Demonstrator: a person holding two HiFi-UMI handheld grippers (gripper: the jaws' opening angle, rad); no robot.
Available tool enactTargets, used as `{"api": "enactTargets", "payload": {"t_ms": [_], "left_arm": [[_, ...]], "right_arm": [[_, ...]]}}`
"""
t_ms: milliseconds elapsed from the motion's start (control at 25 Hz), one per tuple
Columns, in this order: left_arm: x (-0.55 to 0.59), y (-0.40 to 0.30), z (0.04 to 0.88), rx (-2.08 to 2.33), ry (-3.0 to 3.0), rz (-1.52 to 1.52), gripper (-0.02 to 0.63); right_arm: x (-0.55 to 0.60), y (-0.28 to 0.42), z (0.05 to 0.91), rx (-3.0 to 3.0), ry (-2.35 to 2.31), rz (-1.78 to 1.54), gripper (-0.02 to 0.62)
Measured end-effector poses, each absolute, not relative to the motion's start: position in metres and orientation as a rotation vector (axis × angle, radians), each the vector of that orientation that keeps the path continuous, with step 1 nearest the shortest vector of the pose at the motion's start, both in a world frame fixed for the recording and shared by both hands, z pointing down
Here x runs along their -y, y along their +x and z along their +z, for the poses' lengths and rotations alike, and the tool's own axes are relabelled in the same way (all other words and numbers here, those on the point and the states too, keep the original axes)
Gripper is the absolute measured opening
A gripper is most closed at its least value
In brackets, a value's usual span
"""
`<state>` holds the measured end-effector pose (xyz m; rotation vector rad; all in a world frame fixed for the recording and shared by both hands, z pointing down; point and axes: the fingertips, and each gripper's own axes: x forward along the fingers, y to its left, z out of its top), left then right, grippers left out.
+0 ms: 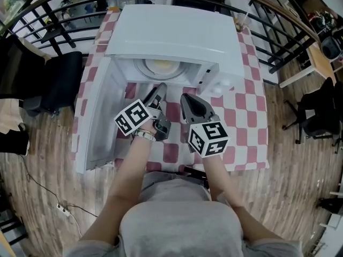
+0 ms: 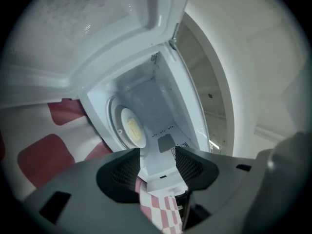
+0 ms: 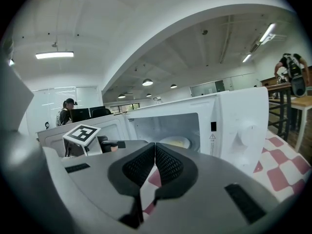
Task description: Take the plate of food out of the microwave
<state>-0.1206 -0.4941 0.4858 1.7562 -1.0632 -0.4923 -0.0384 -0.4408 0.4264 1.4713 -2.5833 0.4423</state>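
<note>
Your left gripper (image 1: 158,91), just left of centre in the head view, holds its jaws apart with nothing between them, and they point into the open microwave (image 1: 171,36). Your right gripper (image 1: 186,98), just beside it, has its jaws pressed together and empty. The plate of food (image 1: 161,67) sits inside the cavity at upper centre, apart from both grippers. The door (image 1: 96,122) stands open at the left, over the checked tablecloth (image 1: 244,116).

The head view looks steeply down on the open microwave (image 1: 171,36), which both gripper views face into from close in front.
</note>
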Motion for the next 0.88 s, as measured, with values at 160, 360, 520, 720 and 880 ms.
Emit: {"api": "enactTargets", "payload": {"t_ms": [160, 360, 520, 720, 880], "left_arm": [[0.504, -0.124, 0.505, 1.046, 1.633, -0.54, 0.239], [0.514, -0.123, 0.52, 1.044, 1.554, -0.555, 0.27], [0.525, -0.126, 0.535, 1.085, 1.485, -0.551, 0.27], [0.541, -0.129, 0.55, 1.13, 1.403, -0.546, 0.295], [0.552, -0.129, 0.558, 1.168, 1.349, -0.524, 0.307]], "right_arm": [[0.444, -0.037, 0.429, 2.573, 1.47, 0.442, 0.028], [0.447, -0.039, 0.437, 2.569, 1.453, 0.444, 0.028], [0.452, -0.042, 0.448, 2.563, 1.433, 0.448, 0.028], [0.458, -0.039, 0.456, 2.552, 1.435, 0.466, 0.028], [0.464, -0.034, 0.461, 2.541, 1.445, 0.486, 0.028]]}}
